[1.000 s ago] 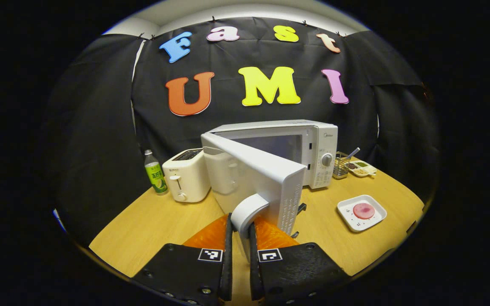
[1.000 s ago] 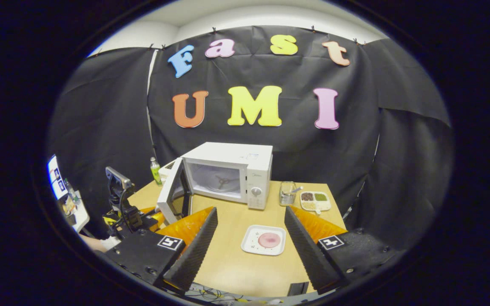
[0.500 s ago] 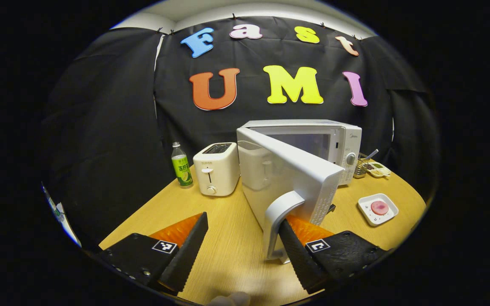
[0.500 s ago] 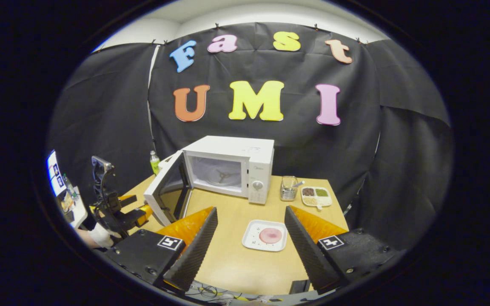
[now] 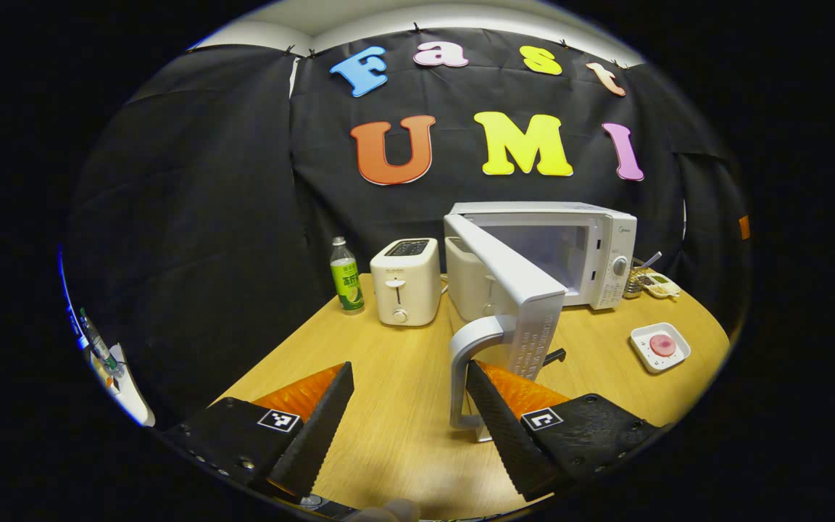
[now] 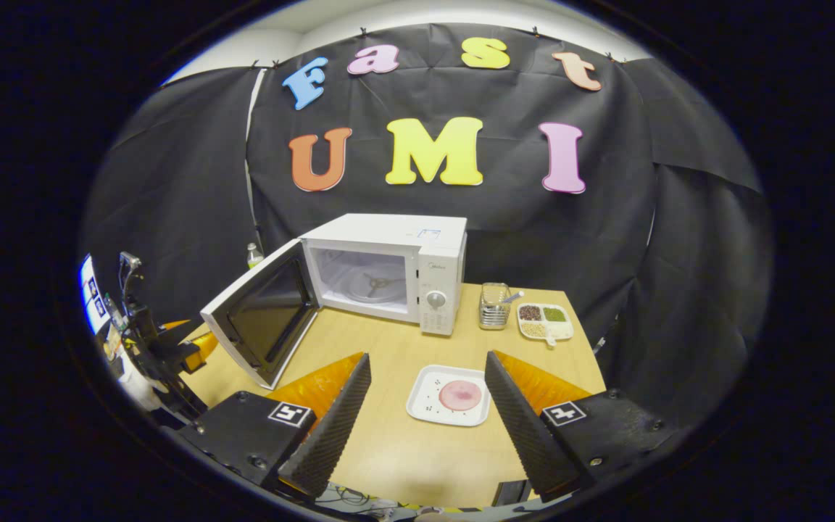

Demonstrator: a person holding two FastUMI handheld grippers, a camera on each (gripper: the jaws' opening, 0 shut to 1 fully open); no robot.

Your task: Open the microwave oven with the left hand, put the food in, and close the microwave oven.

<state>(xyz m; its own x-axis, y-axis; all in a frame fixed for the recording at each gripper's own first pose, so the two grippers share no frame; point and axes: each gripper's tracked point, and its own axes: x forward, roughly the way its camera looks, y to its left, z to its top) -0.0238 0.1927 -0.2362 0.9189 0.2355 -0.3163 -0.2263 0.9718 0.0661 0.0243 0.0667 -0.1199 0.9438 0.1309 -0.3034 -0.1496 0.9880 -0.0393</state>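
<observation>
The microwave oven is seen at the back edge of the table, and its door is swung wide open toward the left edge. In the right gripper view the inside is shown bare, with just the small turning piece on its floor. In the left gripper view the door's handle is seen close in front, just beside the right finger of the left gripper. The fingers of the left gripper are held wide apart and nothing is held between them; whether that finger touches the handle cannot be told.

The food, a round pink piece, is laid on a white plate near the front edge of the table, well apart from the microwave oven. The plate is seen between the fingers of the right gripper, farther off. These fingers are also spread wide and nothing is held.

A toaster and a green bottle are placed at the back left corner, behind the open door. A metal basket and a tray of seeds are placed at the back right, beside the microwave oven. The open door is stood between the left gripper and the plate.
</observation>
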